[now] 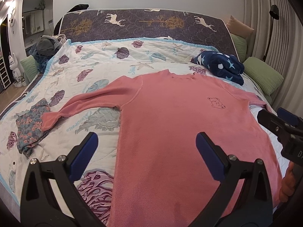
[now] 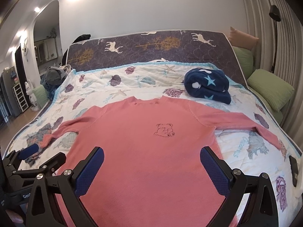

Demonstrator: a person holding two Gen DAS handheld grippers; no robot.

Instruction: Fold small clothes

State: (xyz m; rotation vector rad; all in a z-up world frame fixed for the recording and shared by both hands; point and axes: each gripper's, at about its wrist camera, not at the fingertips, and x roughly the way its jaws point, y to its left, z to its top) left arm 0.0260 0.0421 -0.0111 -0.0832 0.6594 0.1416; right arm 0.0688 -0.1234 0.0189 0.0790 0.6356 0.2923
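A pink long-sleeved shirt [image 1: 170, 123] [image 2: 147, 151] lies flat and face up on the bed, neck toward the far side, both sleeves spread outward. A small bear outline [image 2: 164, 130] is stitched on its chest. My left gripper [image 1: 146, 145] hovers open over the shirt's lower left edge, holding nothing. My right gripper [image 2: 152, 160] is open above the lower middle of the shirt, also holding nothing. Each gripper shows in the other's view: the right gripper [image 1: 270, 111] at the right edge, the left gripper [image 2: 49, 151] at the left near the sleeve cuff [image 2: 46, 141].
A folded navy star blanket [image 1: 221, 64] [image 2: 208, 85] sits beyond the shirt's right shoulder. A floral garment [image 1: 30, 121] lies by the left cuff. A clothes pile [image 1: 47, 45] is at the far left corner. Green pillows [image 2: 269, 89] line the right edge; an upright mattress [image 1: 142, 22] stands behind.
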